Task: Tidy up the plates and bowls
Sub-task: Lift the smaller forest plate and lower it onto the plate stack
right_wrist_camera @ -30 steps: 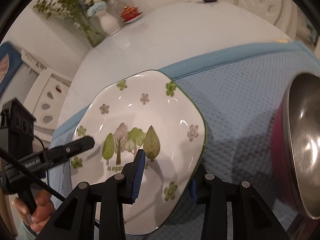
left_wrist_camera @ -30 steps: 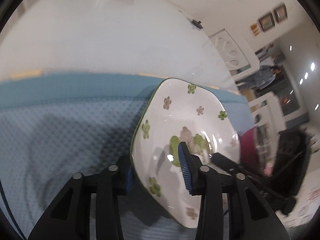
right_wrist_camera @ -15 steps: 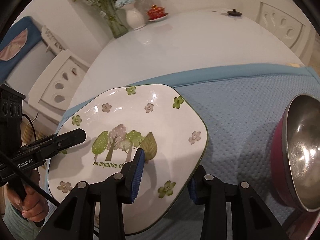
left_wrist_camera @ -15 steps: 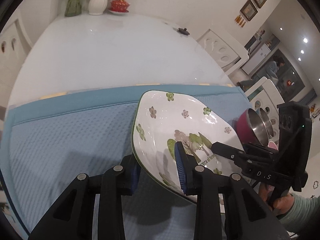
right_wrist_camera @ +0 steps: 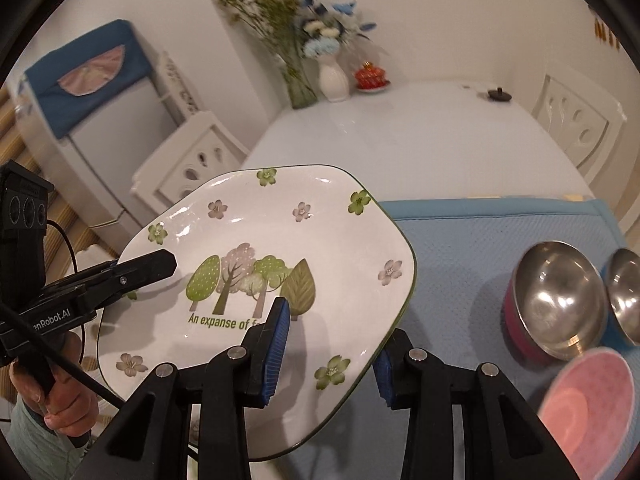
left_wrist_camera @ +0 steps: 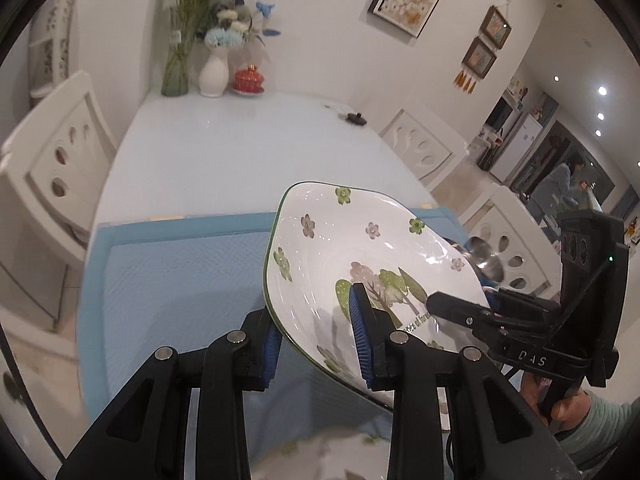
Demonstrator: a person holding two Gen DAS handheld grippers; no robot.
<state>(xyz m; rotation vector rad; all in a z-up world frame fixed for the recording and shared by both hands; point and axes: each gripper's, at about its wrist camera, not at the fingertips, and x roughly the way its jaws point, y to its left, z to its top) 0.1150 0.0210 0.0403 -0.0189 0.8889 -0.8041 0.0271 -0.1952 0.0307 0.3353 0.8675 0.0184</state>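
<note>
A white square plate with green trees and small flowers is held in the air above the blue mat. My left gripper is shut on its left edge. My right gripper is shut on its right edge; the plate fills the middle of the right wrist view. Each gripper shows in the other's view, the right one and the left one. Two steel bowls, one pink-sided and one blue-sided, stand on the mat at right. A pink bowl is at bottom right.
The white table stretches beyond the mat. At its far end stand a green glass vase, a white vase with flowers and a red lidded pot. White chairs stand on both sides.
Both grippers have lifted the plate higher off the mat and levelled it. The views have tilted up, showing the far wall and vases; the steel bowls now look farther away.
</note>
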